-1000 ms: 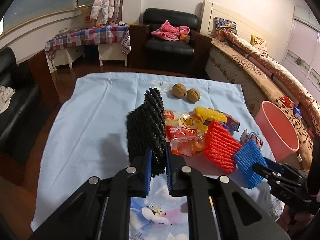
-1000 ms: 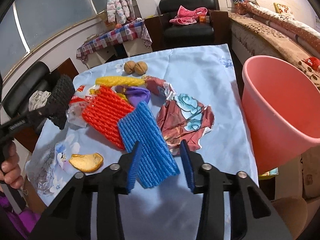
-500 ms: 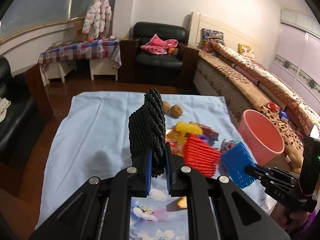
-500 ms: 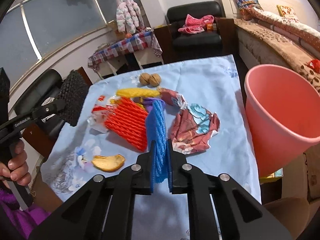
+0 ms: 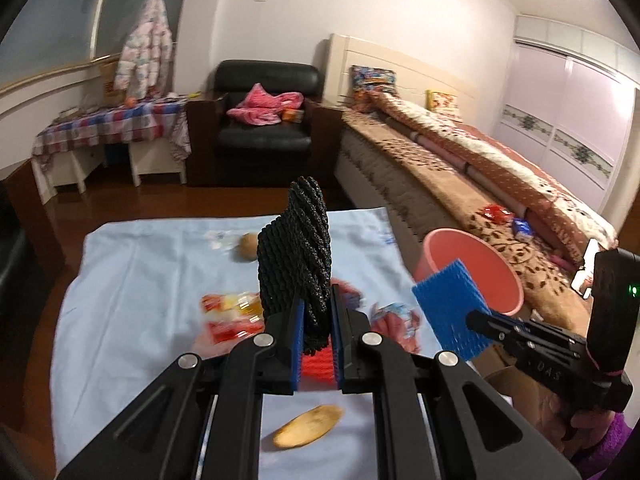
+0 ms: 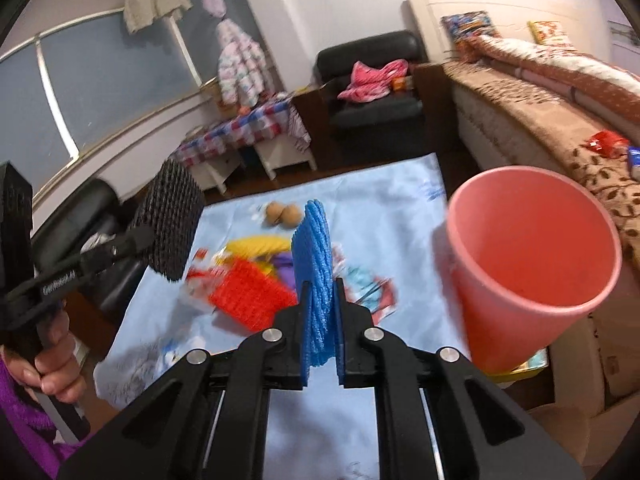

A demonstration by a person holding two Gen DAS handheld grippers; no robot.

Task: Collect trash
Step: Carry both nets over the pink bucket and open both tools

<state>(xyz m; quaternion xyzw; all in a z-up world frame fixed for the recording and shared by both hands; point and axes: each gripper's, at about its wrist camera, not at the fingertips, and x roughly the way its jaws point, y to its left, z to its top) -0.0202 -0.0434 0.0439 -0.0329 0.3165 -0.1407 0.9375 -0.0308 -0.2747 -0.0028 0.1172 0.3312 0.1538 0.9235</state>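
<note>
The pink bin (image 6: 532, 276) stood off the right edge of the blue tablecloth (image 5: 132, 280), and everything else is placed from it. The right gripper (image 6: 320, 320) had its jaws pinched tight on the lower edge of a blue foam net (image 6: 314, 256), which stood upright just left of the bin's rim, clear of the cloth. The left gripper (image 5: 316, 320) was likewise clamped on the bottom of a black foam net (image 5: 298, 248), raised above the cloth farther left of the bin.

Both nets looked very light, soft and springy: each squashed thin between the pads yet kept its ribbed shape above them. Such a sleeve probably won't slip from a firm pinch, but it may spring or drift when let go, so release ought to come with the net well over the bin's mouth. An edge grip, as here, seemed the sensible hold.

Left of the bin on the cloth lay more rubbish: a red foam net (image 6: 250, 300), a yellow foam net (image 6: 256, 246), crinkly snack wrappers (image 5: 232, 316) that would likely be slick and thin, two walnuts (image 6: 284, 213) beyond them, hard and apt to roll, and a peel (image 5: 308, 432) nearest the left gripper.
</note>
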